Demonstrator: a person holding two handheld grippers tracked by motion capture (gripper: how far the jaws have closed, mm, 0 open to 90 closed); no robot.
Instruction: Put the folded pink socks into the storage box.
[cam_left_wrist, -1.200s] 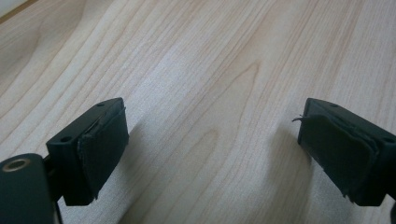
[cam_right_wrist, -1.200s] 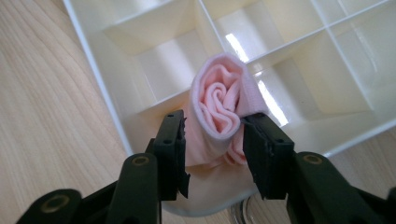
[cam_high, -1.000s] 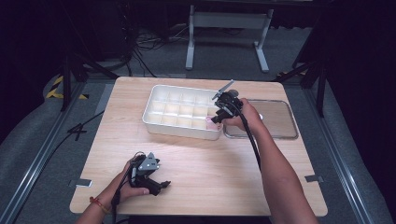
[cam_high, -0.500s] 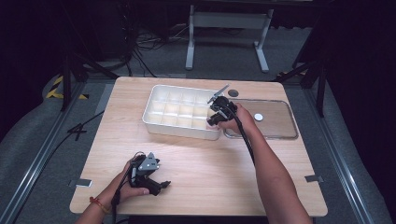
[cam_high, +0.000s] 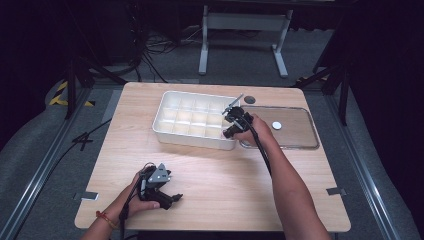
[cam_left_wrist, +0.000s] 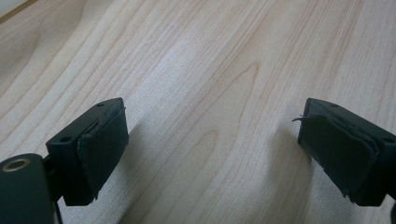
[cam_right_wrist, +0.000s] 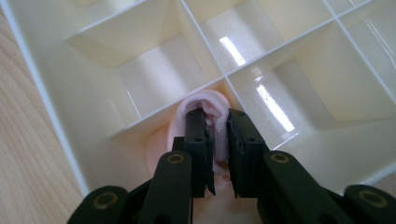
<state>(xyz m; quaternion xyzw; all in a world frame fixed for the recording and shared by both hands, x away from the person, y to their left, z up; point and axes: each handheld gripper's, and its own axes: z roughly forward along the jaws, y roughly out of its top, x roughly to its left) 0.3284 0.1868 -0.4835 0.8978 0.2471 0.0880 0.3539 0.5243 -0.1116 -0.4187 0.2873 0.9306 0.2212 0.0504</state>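
Right claw (cam_right_wrist: 215, 135) half-hiding pinched pink piece (cam_right_wrist: 205, 103)

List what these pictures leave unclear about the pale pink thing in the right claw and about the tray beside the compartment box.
- Pale pink thing: right gripper view, the right claw pinches it and covers its lower part, so its shape is unclear.
- Same thing, high view: hidden behind claw and hand.
- Small white disc in the clear tray: high view, too small to identify.

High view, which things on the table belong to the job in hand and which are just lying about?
In the job:
right gripper, shut on the pink soft piece
white compartment tray

Lying about:
clear flat tray
white disc
dark disc
left gripper, open, idle
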